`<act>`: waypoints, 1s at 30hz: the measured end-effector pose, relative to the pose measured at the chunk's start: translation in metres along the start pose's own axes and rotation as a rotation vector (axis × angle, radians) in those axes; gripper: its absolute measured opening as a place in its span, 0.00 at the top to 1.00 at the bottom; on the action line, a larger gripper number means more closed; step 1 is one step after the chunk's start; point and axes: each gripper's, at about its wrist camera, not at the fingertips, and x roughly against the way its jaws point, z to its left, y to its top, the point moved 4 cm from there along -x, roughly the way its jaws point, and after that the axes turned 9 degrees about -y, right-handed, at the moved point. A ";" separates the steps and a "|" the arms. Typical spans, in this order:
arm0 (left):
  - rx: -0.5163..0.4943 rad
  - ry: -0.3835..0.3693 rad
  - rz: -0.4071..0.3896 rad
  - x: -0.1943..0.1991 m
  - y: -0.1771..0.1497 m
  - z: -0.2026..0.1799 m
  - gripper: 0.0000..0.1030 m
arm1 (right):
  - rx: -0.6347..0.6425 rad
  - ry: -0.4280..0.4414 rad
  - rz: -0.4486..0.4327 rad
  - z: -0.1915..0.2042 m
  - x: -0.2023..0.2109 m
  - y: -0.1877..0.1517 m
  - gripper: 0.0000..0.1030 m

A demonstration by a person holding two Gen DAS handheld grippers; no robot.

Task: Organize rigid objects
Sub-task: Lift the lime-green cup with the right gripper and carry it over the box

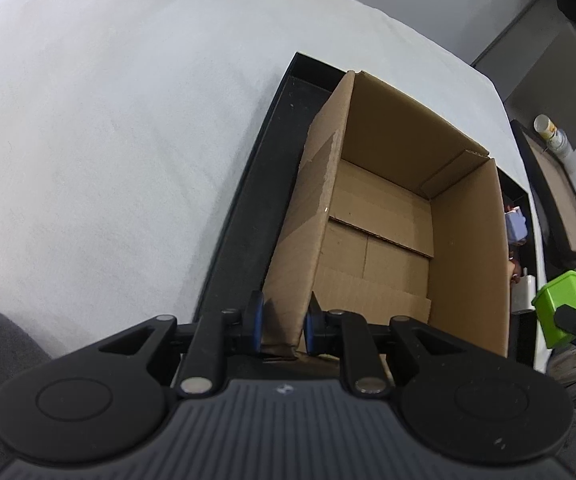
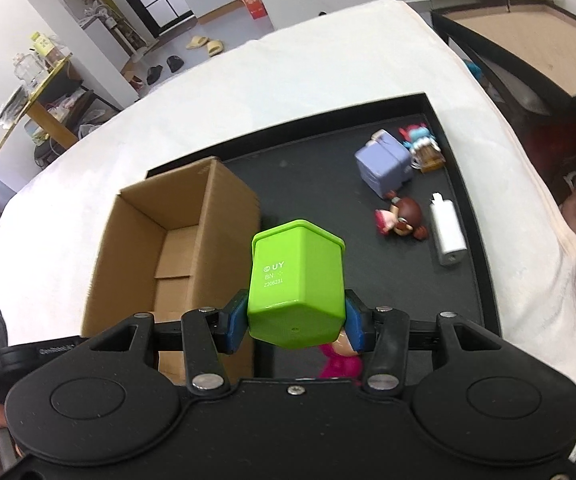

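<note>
On the black tray (image 2: 459, 184) that lay over the white-covered table (image 1: 108, 140), an open cardboard box (image 1: 387, 208) stood with nothing in it. The left gripper (image 1: 284, 326) was pinched nearly shut on the box's near wall, 1 blue pad outside and 1 inside the cardboard, steadying it. The right gripper (image 2: 293, 322) was part-way open around a green plastic container (image 2: 297, 280), its 2 pads pressed against opposite sides, so the container hung clear of the tray, base toward the camera and rim pointing away.

The relation that mattered was sideways: in the right wrist view the box mouth lay to the left of the held container and a little farther off, with the box's right wall between them. The container's long axis ran along the fingers, tilted downward. The right hand was clearly the one placed to deliver it; it would probably need to clear that wall before lowering.

Left on the tray, well apart from the box, were a lavender block (image 2: 383, 166), a brown-haired figurine (image 2: 401, 218), a white bottle (image 2: 447, 234) and a small blue-haired figure (image 2: 421, 144); a pink toy (image 2: 339, 360) showed just beneath the gripper.
</note>
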 end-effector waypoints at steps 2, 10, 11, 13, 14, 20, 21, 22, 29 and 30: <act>0.006 -0.013 0.004 0.000 0.000 -0.001 0.82 | 0.001 0.005 -0.007 0.007 0.001 0.001 0.54; -0.005 -0.013 -0.001 -0.001 0.000 -0.002 0.81 | 0.032 0.023 -0.033 0.034 0.007 0.013 0.54; -0.006 -0.012 0.000 -0.001 0.000 -0.002 0.81 | 0.037 0.026 -0.035 0.037 0.007 0.014 0.54; -0.009 -0.013 0.000 -0.001 -0.001 -0.001 0.81 | 0.051 0.031 -0.036 0.044 0.007 0.017 0.54; -0.011 -0.016 0.001 -0.001 -0.001 -0.001 0.81 | 0.058 0.034 -0.035 0.047 0.006 0.018 0.54; -0.019 -0.018 0.003 -0.001 -0.002 -0.002 0.81 | 0.068 0.054 -0.029 0.063 0.001 0.021 0.54; -0.020 -0.020 0.003 -0.001 -0.002 -0.002 0.81 | 0.072 0.058 -0.029 0.066 0.000 0.021 0.54; -0.020 -0.021 0.004 -0.002 -0.002 -0.001 0.81 | 0.078 0.064 -0.029 0.069 -0.002 0.022 0.54; -0.017 -0.030 0.014 -0.001 -0.001 -0.002 0.81 | 0.100 0.102 -0.031 0.091 -0.007 0.028 0.54; -0.016 -0.031 0.016 -0.001 -0.001 -0.002 0.81 | 0.108 0.111 -0.034 0.094 -0.007 0.029 0.54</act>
